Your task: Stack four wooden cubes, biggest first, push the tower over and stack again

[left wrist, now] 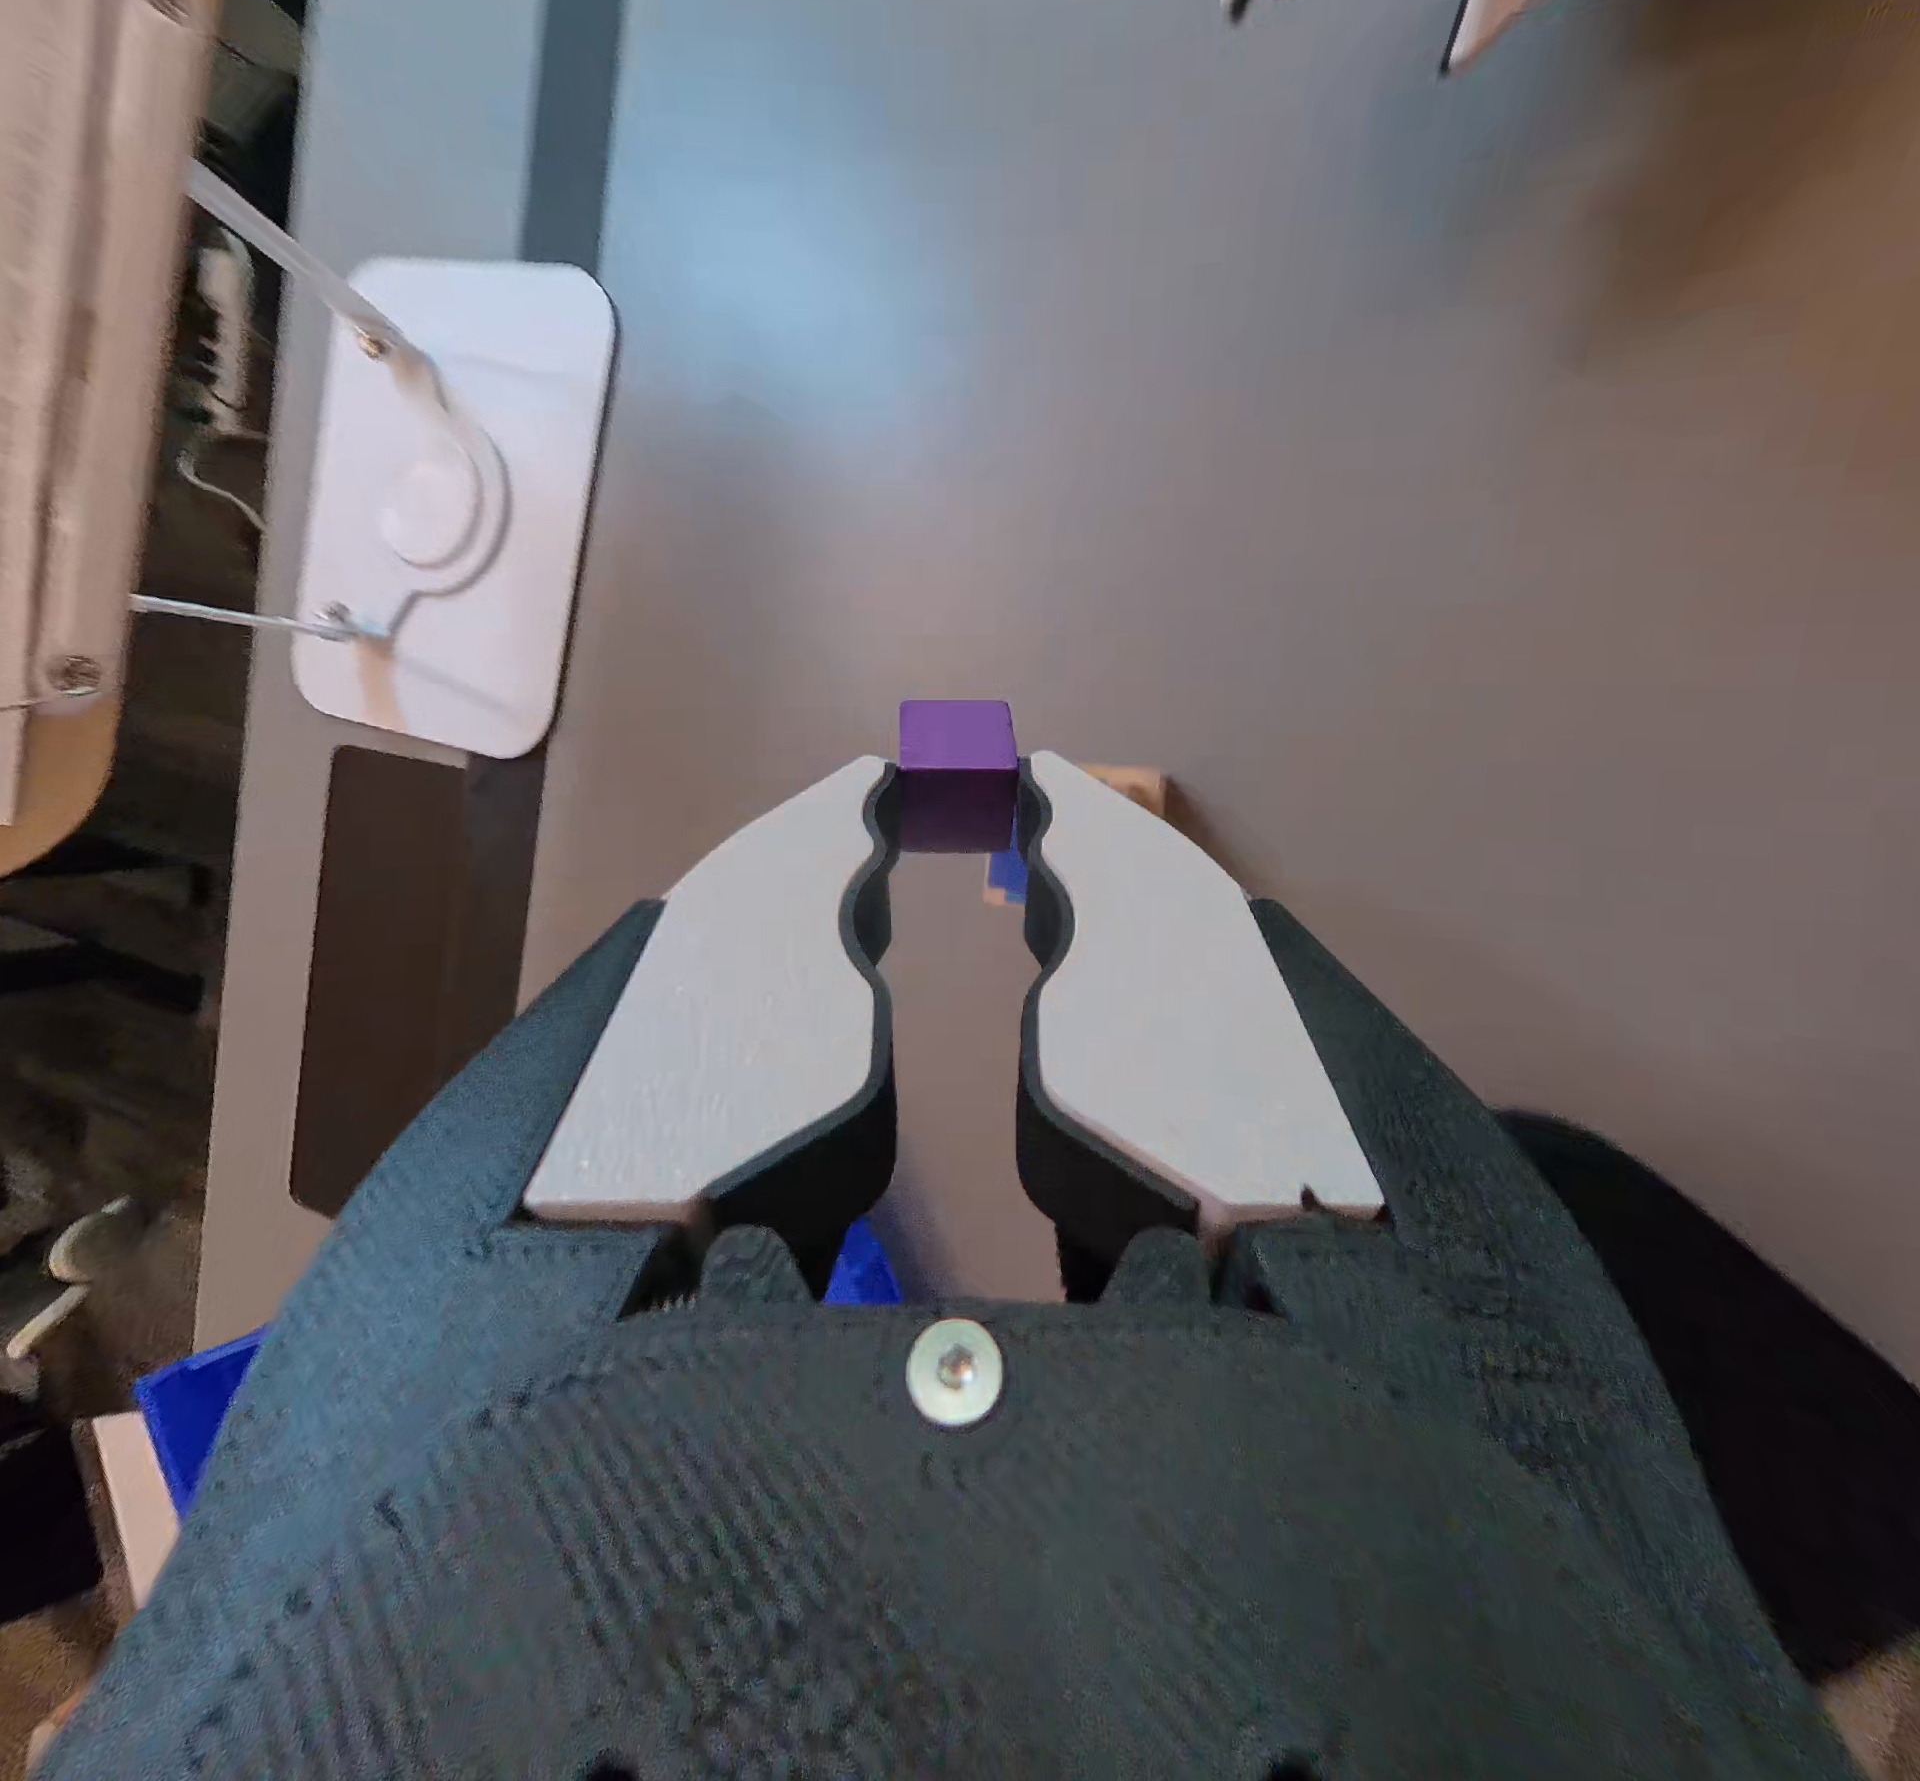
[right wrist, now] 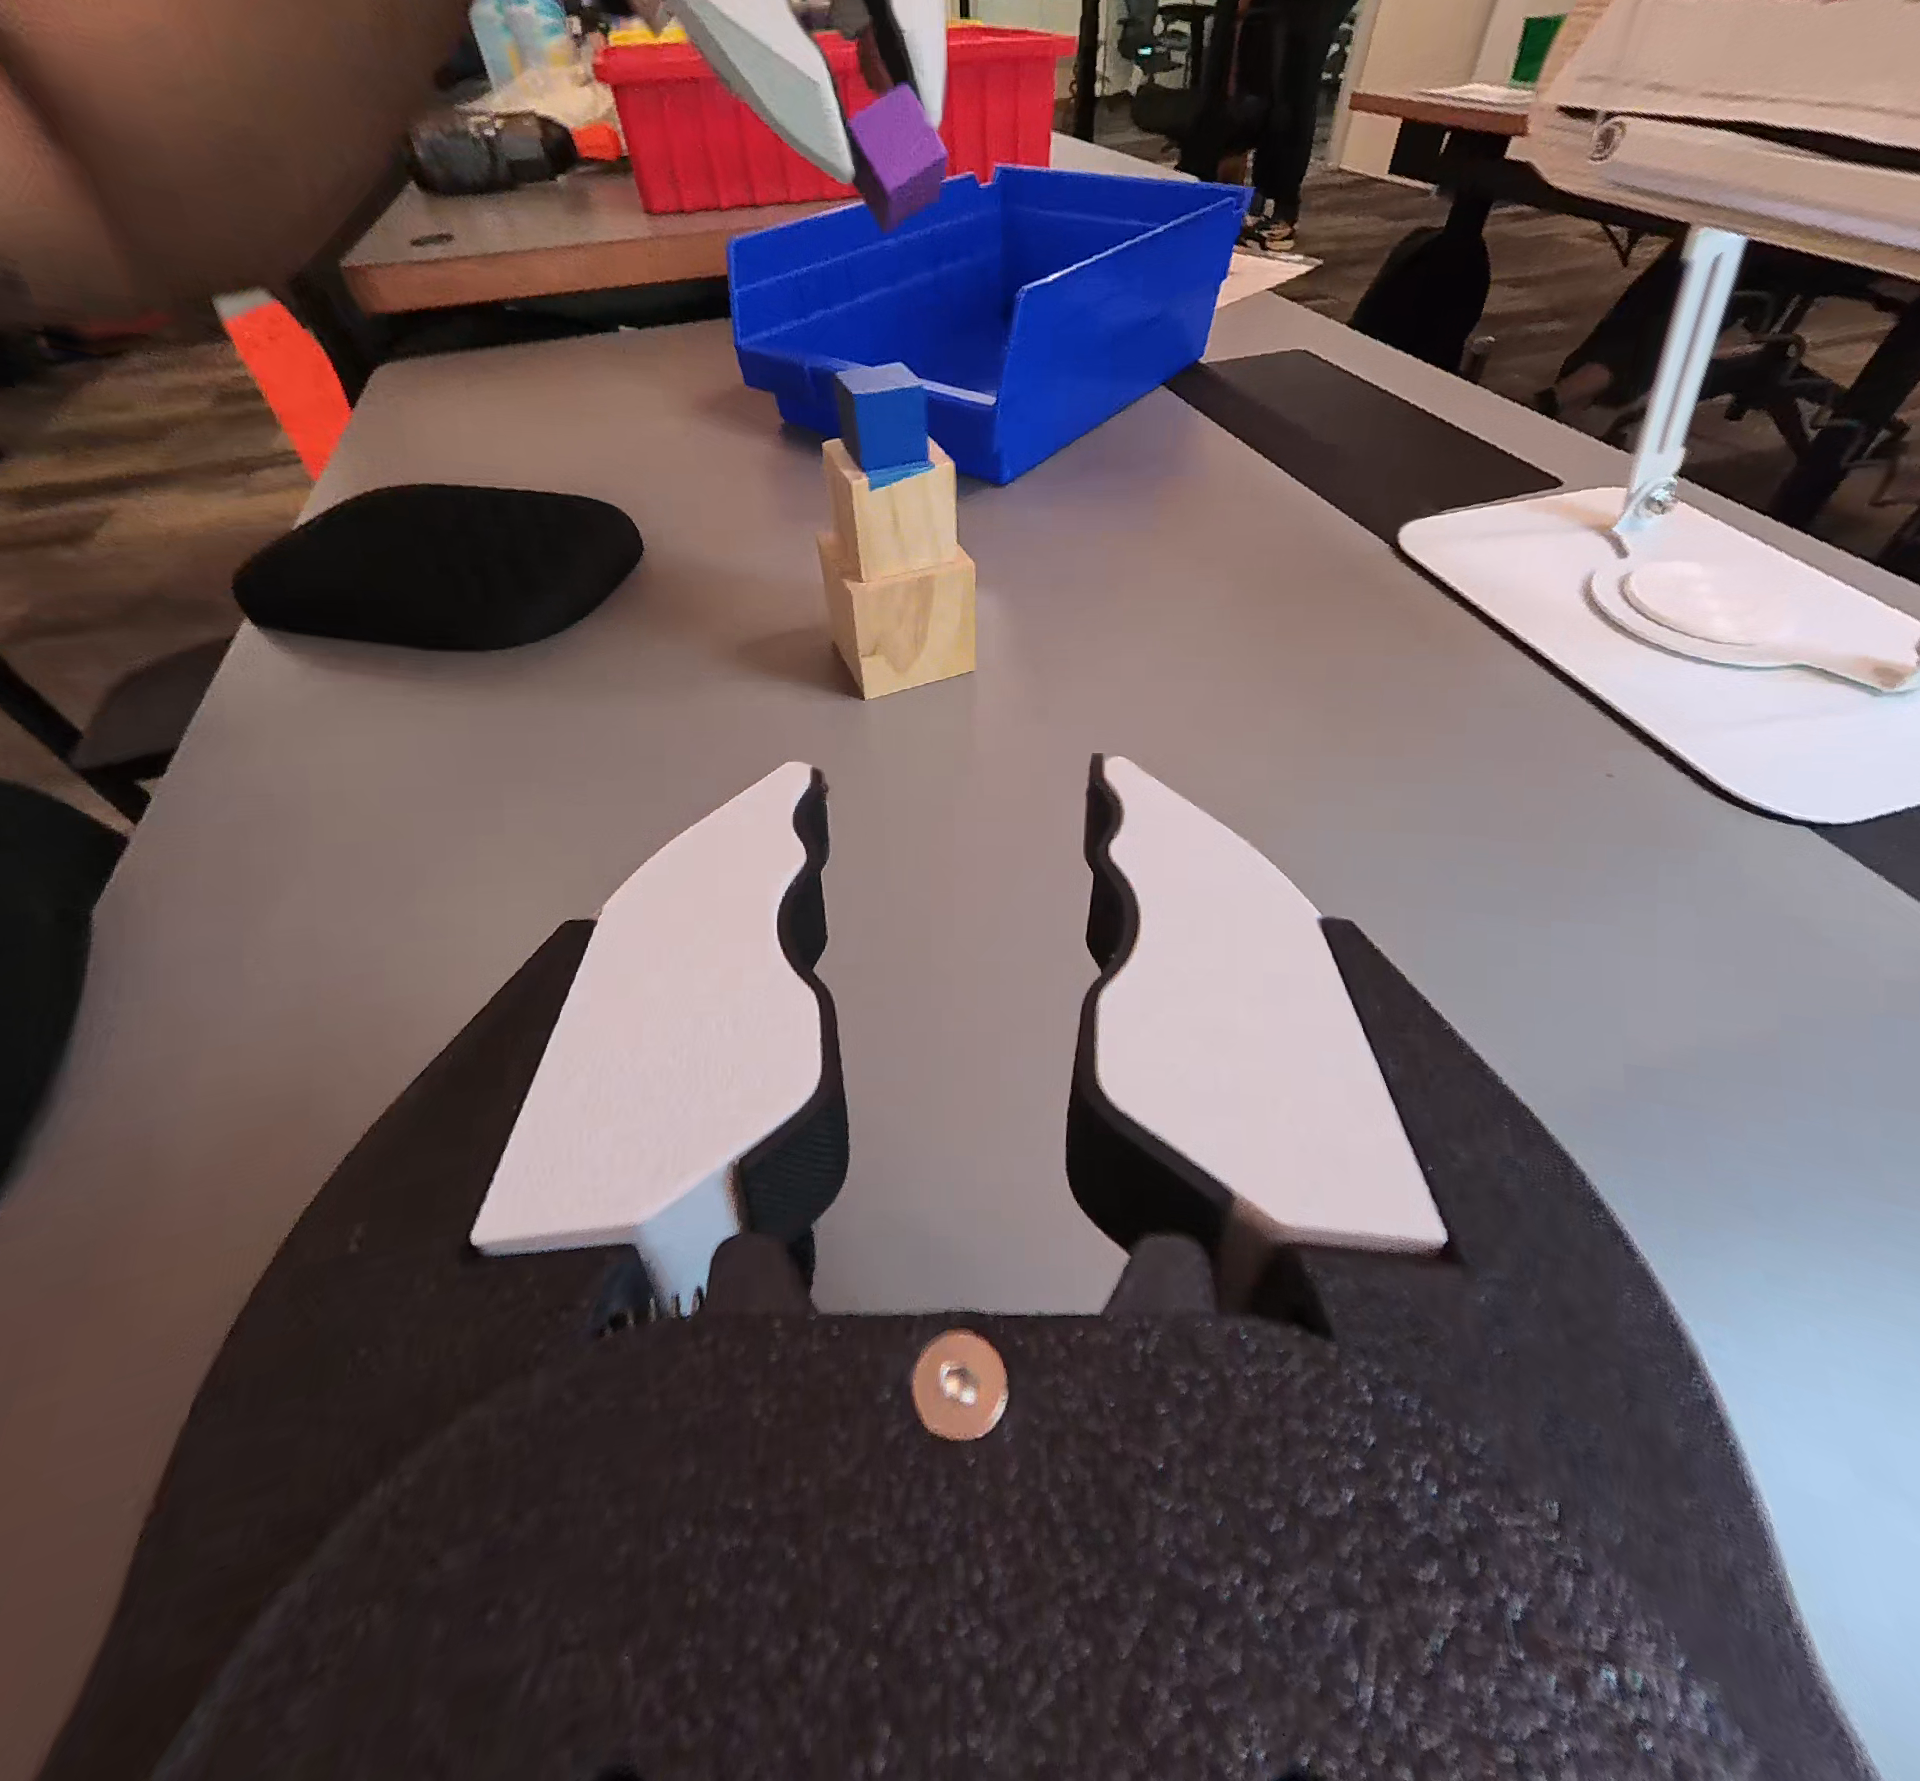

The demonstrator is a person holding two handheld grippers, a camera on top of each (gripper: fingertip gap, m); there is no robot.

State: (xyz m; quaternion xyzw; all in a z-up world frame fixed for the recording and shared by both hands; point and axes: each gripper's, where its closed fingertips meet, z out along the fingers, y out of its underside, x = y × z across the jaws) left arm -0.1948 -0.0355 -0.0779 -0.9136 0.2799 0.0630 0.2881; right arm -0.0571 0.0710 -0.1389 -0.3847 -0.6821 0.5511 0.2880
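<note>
Both grippers are showing the same build. The left gripper (left wrist: 956, 796) is wearing a dark, ribbed printed body, with a silver screw and washer (left wrist: 956, 1374) sitting at its centre. The right gripper (right wrist: 956, 786) is showing a rougher black shell. Flat white plates are covering each finger, over black wavy-edged inner pads (right wrist: 805, 900).
</note>
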